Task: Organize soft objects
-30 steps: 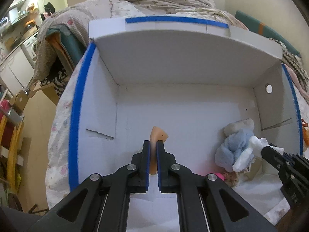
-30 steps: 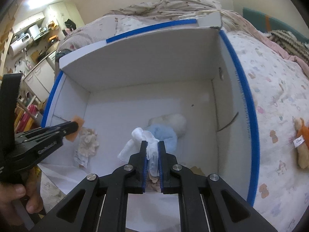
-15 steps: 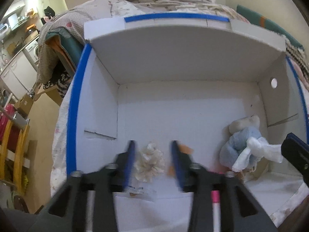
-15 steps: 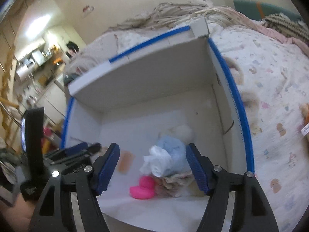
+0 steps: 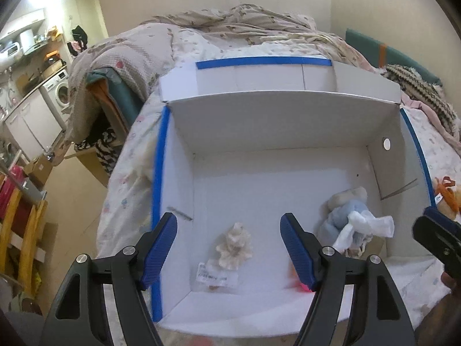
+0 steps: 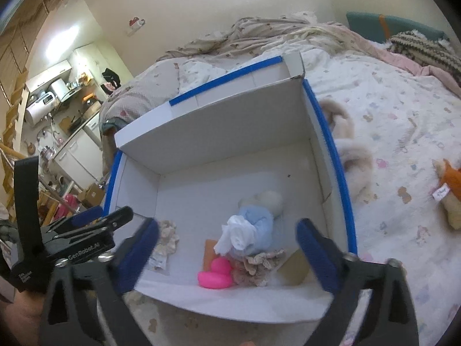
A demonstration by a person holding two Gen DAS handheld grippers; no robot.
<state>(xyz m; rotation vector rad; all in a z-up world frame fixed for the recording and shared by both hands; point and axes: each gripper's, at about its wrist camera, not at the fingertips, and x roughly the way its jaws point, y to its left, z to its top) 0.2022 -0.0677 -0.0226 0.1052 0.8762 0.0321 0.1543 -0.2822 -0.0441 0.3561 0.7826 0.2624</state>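
The soft toys lie in the white box that stands on the bed. The box has blue tape on its rims. I hold both my grippers above its near edge, and both hold nothing. My left gripper has its jaws wide apart, and between them I see the cream toy on the box floor, with a paper tag just in front of it. My right gripper also has its jaws wide apart. In the right wrist view, my left gripper shows at the left side, over the left wall of the box.

Between the fingers of the right gripper there is a small heap near the right wall. A blue plush lies there, and a white cloth lies on top of it. A beige plush touches the blue one from behind. In front of the heap is a pink duck, and just beside it a frilly cloth. An orange card lies flat behind the duck, partly under the heap. A brown card lies in the near right corner.

Outside the box, on the bed sheet, a fluffy beige toy lies close to the right wall. Farther to the right is a toy in orange, well apart from the box.
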